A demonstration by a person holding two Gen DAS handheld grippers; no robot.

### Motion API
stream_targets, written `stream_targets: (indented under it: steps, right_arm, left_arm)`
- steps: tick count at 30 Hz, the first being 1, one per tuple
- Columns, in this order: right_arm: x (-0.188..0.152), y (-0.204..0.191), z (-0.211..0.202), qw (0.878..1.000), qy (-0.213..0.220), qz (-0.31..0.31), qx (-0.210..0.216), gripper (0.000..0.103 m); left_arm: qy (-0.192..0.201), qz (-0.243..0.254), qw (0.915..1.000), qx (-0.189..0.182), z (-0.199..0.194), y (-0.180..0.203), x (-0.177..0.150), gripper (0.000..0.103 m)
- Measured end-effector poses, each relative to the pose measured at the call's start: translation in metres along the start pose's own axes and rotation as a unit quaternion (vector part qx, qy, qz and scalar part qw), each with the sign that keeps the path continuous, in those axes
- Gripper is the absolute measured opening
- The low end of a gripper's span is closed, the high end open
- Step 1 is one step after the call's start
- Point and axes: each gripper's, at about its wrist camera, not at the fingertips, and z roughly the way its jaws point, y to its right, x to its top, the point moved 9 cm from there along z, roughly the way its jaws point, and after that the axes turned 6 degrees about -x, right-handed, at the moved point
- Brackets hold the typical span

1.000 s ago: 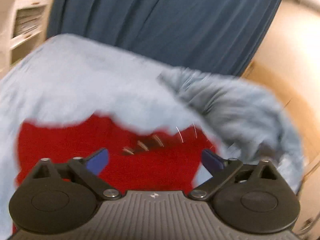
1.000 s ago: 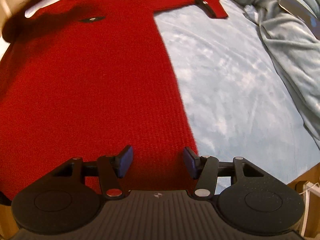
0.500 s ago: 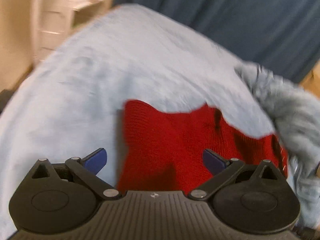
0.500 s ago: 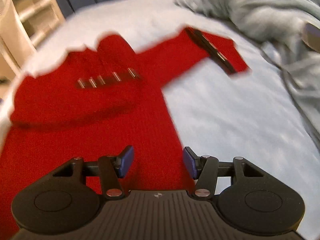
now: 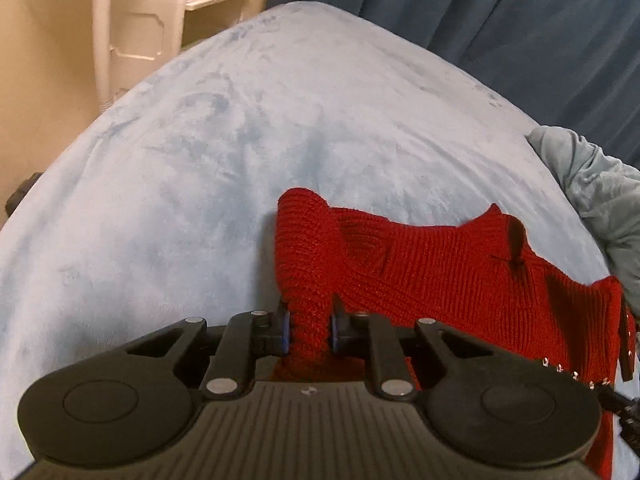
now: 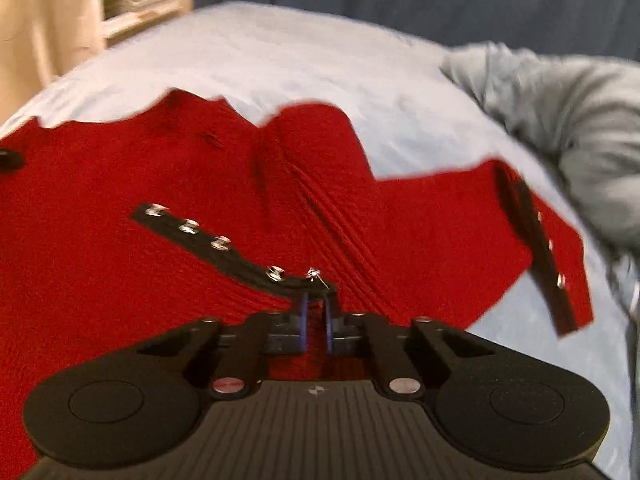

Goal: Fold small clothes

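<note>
A red knit sweater [image 5: 440, 272] lies spread on the light blue bed cover [image 5: 240, 140]. My left gripper [image 5: 308, 320] is closing its jaws on a bunched fold at the sweater's left edge, and the pads press on the knit. In the right wrist view the sweater [image 6: 120, 280] fills the left and middle, with a black studded strap [image 6: 208, 240] across it. My right gripper [image 6: 316, 308] is shut on red knit just under that strap's near end. One sleeve stretches right and ends in a black-trimmed cuff [image 6: 552, 264].
A crumpled grey-green blanket [image 5: 600, 200] is heaped at the bed's right side, close to the sleeve cuff, and shows again as a grey-green blanket [image 6: 580, 128]. A dark blue curtain [image 5: 480, 8] hangs behind the bed. A white shelf unit [image 5: 152, 20] stands at the back left.
Both grippers stood open and are now closed on the sweater. The left came down to its left edge; the right moved forward up to the studded strap.
</note>
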Motion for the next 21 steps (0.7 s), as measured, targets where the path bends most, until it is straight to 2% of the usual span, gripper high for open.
stream_targets:
  steps: [4, 6, 8, 10, 12, 14, 15, 16, 17, 18, 20, 21]
  right_arm:
    - [0.041, 0.014, -0.030, 0.996, 0.084, 0.023, 0.001, 0.005]
    - [0.060, 0.021, -0.032, 0.994, 0.106, 0.034, 0.001, 0.005]
    - [0.061, 0.026, -0.014, 0.996, 0.084, 0.041, -0.001, 0.005]
    - [0.043, 0.026, 0.028, 0.999, 0.020, 0.040, -0.007, 0.006]
    - [0.019, 0.024, 0.056, 0.999, -0.027, 0.033, -0.010, 0.009]
    - [0.017, 0.034, 0.046, 0.997, -0.005, 0.079, 0.016, 0.013]
    - [0.016, 0.044, 0.037, 0.993, -0.004, 0.116, 0.033, 0.020]
    - [0.013, 0.060, 0.024, 0.987, 0.005, 0.157, 0.043, 0.035]
    - [0.010, 0.081, 0.011, 0.981, 0.026, 0.188, 0.034, 0.043]
    - [0.005, 0.107, 0.000, 0.979, 0.051, 0.198, -0.003, 0.053]
    - [-0.008, 0.155, -0.005, 0.980, 0.059, 0.157, -0.106, 0.060]
    - [-0.018, 0.179, 0.003, 0.980, 0.039, 0.119, -0.152, 0.063]
  left_arm:
    - [0.017, 0.003, 0.9997, -0.015, -0.003, 0.004, 0.002, 0.020]
    - [0.031, 0.000, 0.9991, -0.028, -0.012, 0.007, 0.001, 0.024]
    - [0.038, 0.004, 0.9992, -0.014, -0.019, 0.005, -0.002, 0.037]
    - [0.041, 0.016, 0.9989, 0.015, -0.021, 0.002, -0.004, 0.064]
    - [0.042, 0.019, 0.9982, 0.038, -0.023, -0.002, -0.005, 0.080]
    - [0.045, 0.028, 0.9976, 0.045, -0.029, -0.001, -0.004, 0.085]
    - [0.044, 0.033, 0.9975, 0.043, -0.033, 0.000, -0.004, 0.085]
    - [0.044, 0.036, 0.9976, 0.040, -0.036, 0.000, -0.005, 0.085]
    - [0.045, 0.038, 0.9976, 0.036, -0.040, 0.000, -0.005, 0.085]
    - [0.046, 0.039, 0.9976, 0.034, -0.044, 0.000, -0.006, 0.085]
    - [0.052, 0.033, 0.9977, 0.028, -0.054, -0.001, -0.010, 0.085]
    - [0.054, 0.024, 0.9980, 0.023, -0.060, -0.001, -0.013, 0.085]
